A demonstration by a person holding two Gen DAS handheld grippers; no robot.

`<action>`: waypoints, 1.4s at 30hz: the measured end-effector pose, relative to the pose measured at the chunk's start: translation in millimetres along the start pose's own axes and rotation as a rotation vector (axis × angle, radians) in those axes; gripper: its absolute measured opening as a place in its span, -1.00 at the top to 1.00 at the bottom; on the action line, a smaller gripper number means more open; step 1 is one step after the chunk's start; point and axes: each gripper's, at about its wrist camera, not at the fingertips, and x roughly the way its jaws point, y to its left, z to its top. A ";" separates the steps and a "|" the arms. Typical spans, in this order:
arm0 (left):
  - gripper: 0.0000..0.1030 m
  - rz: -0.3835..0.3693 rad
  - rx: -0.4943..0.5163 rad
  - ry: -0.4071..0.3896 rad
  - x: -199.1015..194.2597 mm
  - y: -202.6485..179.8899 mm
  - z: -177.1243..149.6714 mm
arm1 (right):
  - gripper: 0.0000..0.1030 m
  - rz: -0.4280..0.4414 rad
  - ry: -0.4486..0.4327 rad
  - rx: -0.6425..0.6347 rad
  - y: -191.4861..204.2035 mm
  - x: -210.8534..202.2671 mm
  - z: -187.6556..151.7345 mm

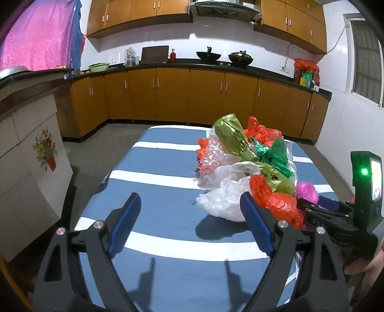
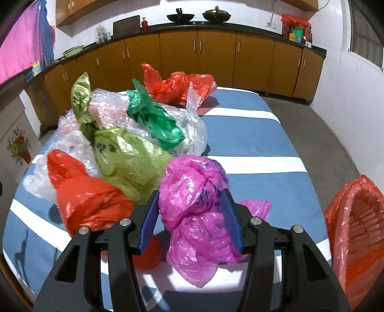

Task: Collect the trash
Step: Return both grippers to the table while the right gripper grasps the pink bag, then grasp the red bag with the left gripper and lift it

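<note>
Right tongs (image 2: 192, 211) clamped on crumpled magenta plastic bag (image 2: 192, 192), lifted just clear of blue-and-white striped counter (image 2: 252, 144), likely bound for red-lined basket (image 2: 355, 230) just beside. Left tongs (image 1: 189, 216) wide open, empty, near heaped plastic bags (image 1: 242, 163).

Kitchen room. Brown cupboards (image 1: 206, 96) low along wall, more cupboards (image 1: 144, 12) up high. Black counter (image 1: 240, 68) with two black woks (image 1: 208, 56). White walls (image 1: 336, 124), grey floor (image 1: 96, 153), window (image 1: 367, 69) at right, pink curtain (image 1: 40, 40) at left.
</note>
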 end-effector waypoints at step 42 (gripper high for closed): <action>0.18 -0.249 0.089 0.187 64.7 -107.9 -17.0 | 0.33 0.045 -0.008 0.175 -71.2 -36.5 -17.4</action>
